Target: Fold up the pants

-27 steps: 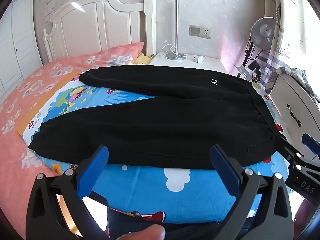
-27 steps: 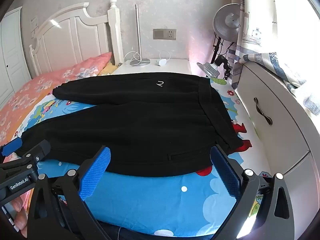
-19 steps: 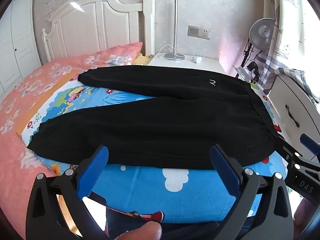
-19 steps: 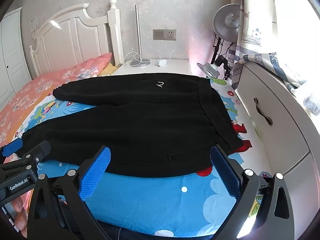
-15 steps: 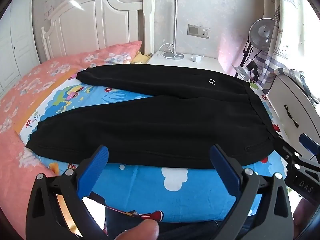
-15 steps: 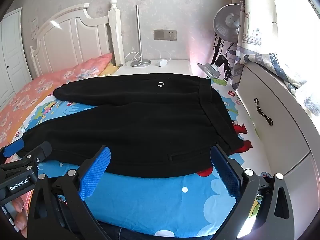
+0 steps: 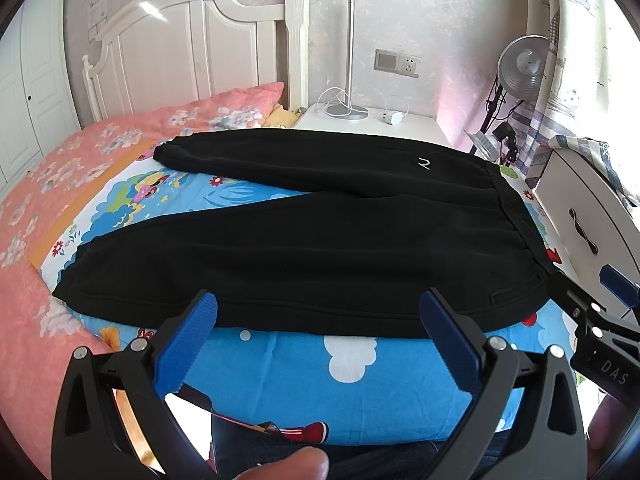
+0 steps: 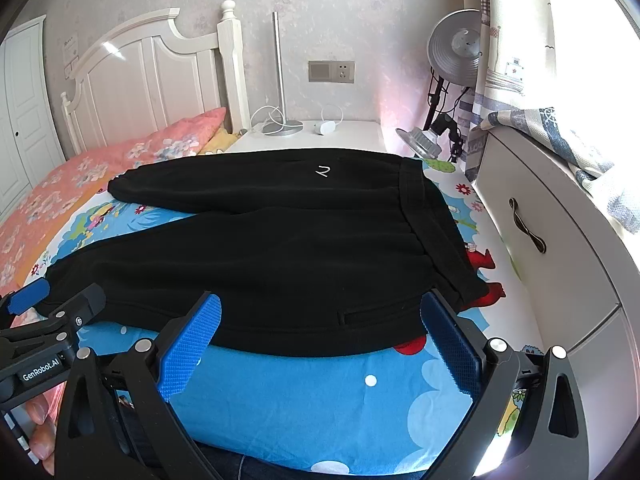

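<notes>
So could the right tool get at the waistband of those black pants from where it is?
Probably yes. The right tool is open and empty just short of the pants, and the waistband lies flat on the bed with nothing between them.

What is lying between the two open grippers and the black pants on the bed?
Nothing visible. Only bare blue cartoon sheet separates the left gripper and the right gripper from the near edge of the black pants. Both are open and empty.
</notes>
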